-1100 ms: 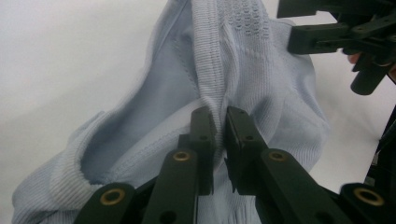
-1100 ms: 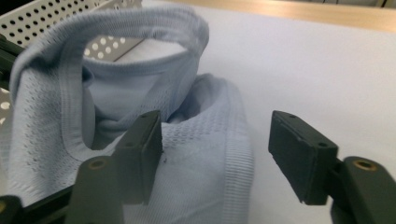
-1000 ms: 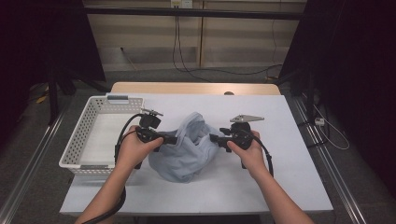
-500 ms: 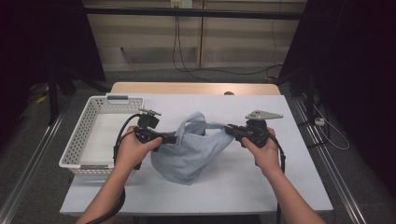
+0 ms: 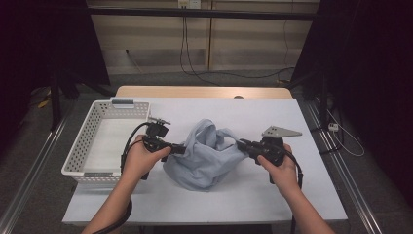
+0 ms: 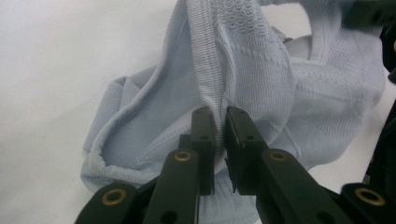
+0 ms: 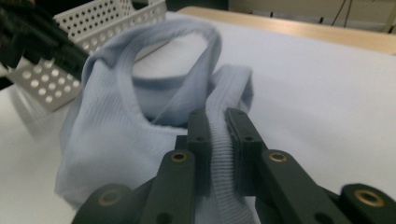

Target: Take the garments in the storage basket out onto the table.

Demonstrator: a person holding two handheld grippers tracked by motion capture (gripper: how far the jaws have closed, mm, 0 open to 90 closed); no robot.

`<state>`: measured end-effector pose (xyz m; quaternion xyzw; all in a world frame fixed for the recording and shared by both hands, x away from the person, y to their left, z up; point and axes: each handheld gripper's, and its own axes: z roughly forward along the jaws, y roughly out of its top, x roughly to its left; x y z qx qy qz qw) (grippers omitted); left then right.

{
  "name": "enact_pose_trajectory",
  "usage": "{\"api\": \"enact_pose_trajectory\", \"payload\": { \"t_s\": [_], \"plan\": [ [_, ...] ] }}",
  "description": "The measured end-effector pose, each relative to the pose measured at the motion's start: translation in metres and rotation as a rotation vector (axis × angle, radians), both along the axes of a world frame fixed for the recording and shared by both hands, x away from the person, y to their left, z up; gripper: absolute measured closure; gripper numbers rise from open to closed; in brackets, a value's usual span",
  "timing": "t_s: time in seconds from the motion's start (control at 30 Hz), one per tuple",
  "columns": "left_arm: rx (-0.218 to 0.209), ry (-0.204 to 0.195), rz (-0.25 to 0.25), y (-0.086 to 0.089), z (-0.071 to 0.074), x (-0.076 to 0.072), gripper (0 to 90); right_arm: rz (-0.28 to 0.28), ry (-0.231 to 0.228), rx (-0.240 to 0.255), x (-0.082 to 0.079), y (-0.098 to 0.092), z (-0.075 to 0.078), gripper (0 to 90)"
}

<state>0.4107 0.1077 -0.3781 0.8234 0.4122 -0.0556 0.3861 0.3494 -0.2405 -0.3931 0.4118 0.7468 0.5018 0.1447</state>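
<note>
A white-topped table (image 5: 272, 195) is seen from the high view, set on a grey floor with dark curtains at both sides and a pale panelled wall behind, down which black cables (image 5: 195, 63) hang. A white perforated basket (image 5: 80, 146) stands at the table's left edge. Near the middle of the table a light blue garment (image 5: 207, 158) is bunched up, and it is held from both sides: the left gripper (image 5: 179, 149) is applied to its left edge and the right gripper (image 5: 242, 144) to its right edge, each carried in one of the person's hands, with a grey three-cornered plate (image 5: 281, 131) seen on top of the right one. In the left gripper view, the two black jaws of the left gripper (image 6: 219, 128) are closed on a ribbed hem of the garment (image 6: 261, 79), whose fabric is spread over the white surface beyond. In the right gripper view, the right gripper (image 7: 218, 123) is clamped on a thick ribbed band of the garment (image 7: 121, 140), which is pinched between the jaws; a loop of the cloth is raised behind them, and the basket (image 7: 93, 28) is seen blurred at the upper left, beside the dark shape of the other gripper.
</note>
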Motion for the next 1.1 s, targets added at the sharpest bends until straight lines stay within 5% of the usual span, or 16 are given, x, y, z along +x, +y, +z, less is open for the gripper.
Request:
{"api": "enact_pose_trajectory", "payload": {
  "t_s": [0.37,0.57,0.73,1.1],
  "plan": [
    [-0.004,0.002,0.004,-0.007,0.003,0.007,67.5,0.072,0.045,-0.032,-0.01,0.018,-0.023,81.5],
    [-0.038,-0.006,-0.005,-0.013,0.004,0.013,45.7,0.109,0.049,-0.047,-0.013,0.031,-0.03,81.4],
    [-0.038,-0.052,0.001,-0.021,0.011,0.025,31.9,0.111,0.044,-0.049,-0.013,0.034,-0.029,81.3],
    [-0.035,-0.089,-0.001,-0.048,0.021,0.049,26.2,0.119,0.041,-0.046,-0.011,0.033,-0.026,81.2]
  ]
}}
